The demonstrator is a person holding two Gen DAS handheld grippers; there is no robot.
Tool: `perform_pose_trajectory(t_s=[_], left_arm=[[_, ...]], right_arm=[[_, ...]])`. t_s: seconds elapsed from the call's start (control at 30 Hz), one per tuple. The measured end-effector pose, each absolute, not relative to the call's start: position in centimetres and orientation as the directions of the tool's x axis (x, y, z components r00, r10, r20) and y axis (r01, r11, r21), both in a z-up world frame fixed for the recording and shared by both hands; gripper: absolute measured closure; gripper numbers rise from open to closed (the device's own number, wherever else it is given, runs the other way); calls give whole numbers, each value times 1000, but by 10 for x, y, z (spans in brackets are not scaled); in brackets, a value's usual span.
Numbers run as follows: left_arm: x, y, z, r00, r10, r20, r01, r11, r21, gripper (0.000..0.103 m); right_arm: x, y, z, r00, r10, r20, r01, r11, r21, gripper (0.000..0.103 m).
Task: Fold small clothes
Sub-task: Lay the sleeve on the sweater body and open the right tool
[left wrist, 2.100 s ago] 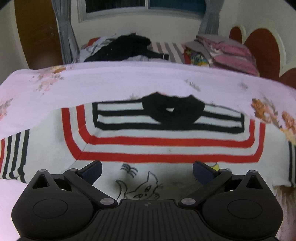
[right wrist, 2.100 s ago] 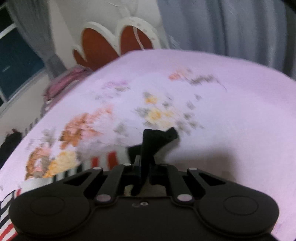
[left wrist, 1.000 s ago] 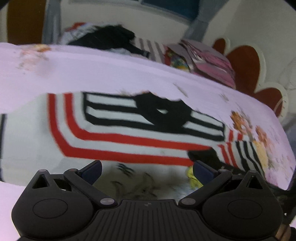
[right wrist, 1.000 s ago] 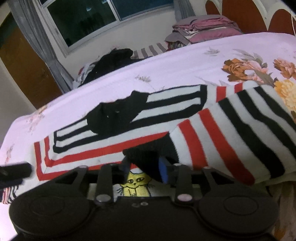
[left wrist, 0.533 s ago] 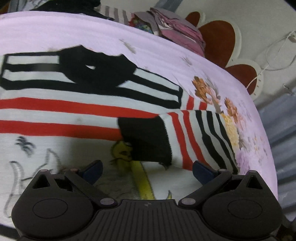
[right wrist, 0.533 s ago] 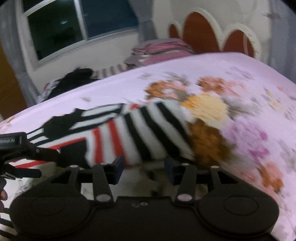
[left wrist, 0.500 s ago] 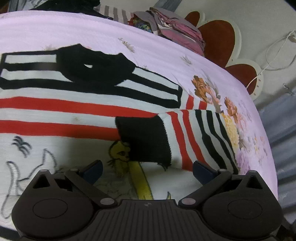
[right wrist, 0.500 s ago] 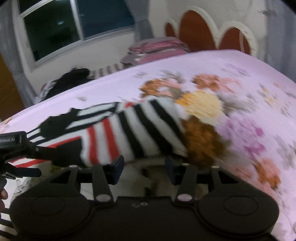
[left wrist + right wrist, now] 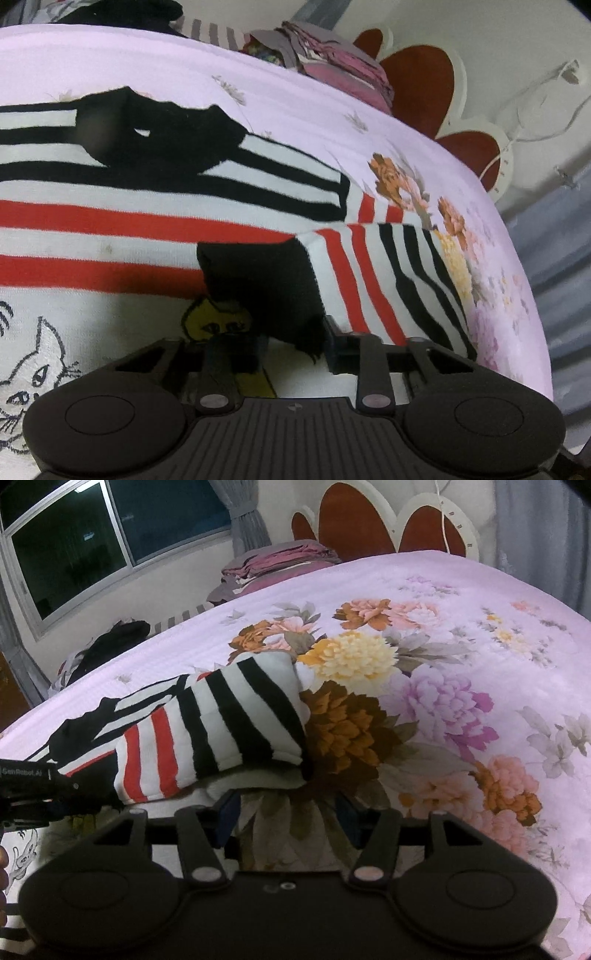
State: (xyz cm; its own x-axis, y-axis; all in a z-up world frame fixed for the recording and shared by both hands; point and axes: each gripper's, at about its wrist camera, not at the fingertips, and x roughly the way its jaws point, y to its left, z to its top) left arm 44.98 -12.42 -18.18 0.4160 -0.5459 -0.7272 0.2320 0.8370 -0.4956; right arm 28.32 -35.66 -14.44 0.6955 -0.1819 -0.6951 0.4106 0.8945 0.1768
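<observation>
A small white sweater (image 9: 110,236) with red and black stripes, a black collar and cat drawings lies flat on the pink floral bedspread (image 9: 295,99). Its right sleeve (image 9: 384,280) is folded inward over the chest, the black cuff (image 9: 258,284) lying above a yellow cat. My left gripper (image 9: 291,347) has its fingers narrowed around the cuff's lower edge. In the right wrist view the folded sleeve (image 9: 221,731) lies just ahead of my right gripper (image 9: 288,823), which is open and empty over the bedspread (image 9: 461,657). The left gripper's body (image 9: 33,786) shows at the left edge.
A stack of folded pink and grey bedding (image 9: 332,62) and a dark clothes pile (image 9: 114,642) lie at the bed's far side under a window (image 9: 92,546). A red scalloped headboard (image 9: 369,524) and grey curtain (image 9: 554,258) stand to the right.
My right gripper carried the sleeve inward across the chest, let it go and drew back to the right. My left gripper swung right to the cuff and narrowed its fingers on it.
</observation>
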Motion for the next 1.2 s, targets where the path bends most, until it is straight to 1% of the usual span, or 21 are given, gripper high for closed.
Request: perform_pose_trajectory(t_s=[0.03, 0.13, 0.17, 0.27, 0.43, 0.53, 0.6, 0.67, 0.7, 0.77, 0.97, 1.1, 1.2], left_arm=[[450, -124, -181, 422, -545, -724, 233, 837, -494, 91], [452, -119, -177, 436, -563, -702, 241, 825, -512, 92], [452, -117, -173, 445, -568, -693, 247, 821, -515, 98], [451, -108, -157, 483, -584, -652, 268, 808, -524, 98], [455, -87, -137, 533, -589, -607, 269, 799, -538, 98], [454, -70, -128, 582, -562, -589, 255, 813, -524, 98], [451, -53, -123, 618, -532, -579, 245, 830, -501, 98], [448, -35, -120, 645, -498, -579, 230, 850, -474, 98], [447, -24, -119, 658, -479, -581, 221, 861, -459, 98], [447, -4, -122, 671, -440, -597, 197, 882, -429, 98], [448, 37, -158, 643, -369, -671, 75, 902, -425, 98], [445, 37, -177, 626, -359, -692, 50, 904, -424, 98], [447, 36, -185, 620, -350, -702, 50, 911, -410, 98]], right_arm=[[285, -356, -146, 693, -179, -698, 412, 893, 180, 45], [294, -355, -151, 686, -164, -709, 414, 889, 195, 45], [297, -354, -153, 685, -158, -712, 412, 889, 199, 45], [308, -349, -157, 678, -149, -720, 406, 892, 198, 46], [323, -349, -162, 683, -98, -723, 411, 871, 270, 49], [330, -346, -161, 689, -89, -719, 409, 867, 285, 52], [333, -342, -160, 691, -87, -718, 400, 873, 279, 57], [334, -338, -159, 693, -85, -716, 392, 878, 275, 60], [335, -336, -159, 691, -82, -718, 386, 881, 272, 66], [337, -332, -159, 690, -83, -719, 380, 887, 262, 75], [341, -317, -160, 676, -104, -730, 340, 922, 184, 79], [342, -316, -160, 667, -106, -738, 320, 935, 155, 84], [339, -325, -166, 658, -116, -744, 347, 924, 163, 86]])
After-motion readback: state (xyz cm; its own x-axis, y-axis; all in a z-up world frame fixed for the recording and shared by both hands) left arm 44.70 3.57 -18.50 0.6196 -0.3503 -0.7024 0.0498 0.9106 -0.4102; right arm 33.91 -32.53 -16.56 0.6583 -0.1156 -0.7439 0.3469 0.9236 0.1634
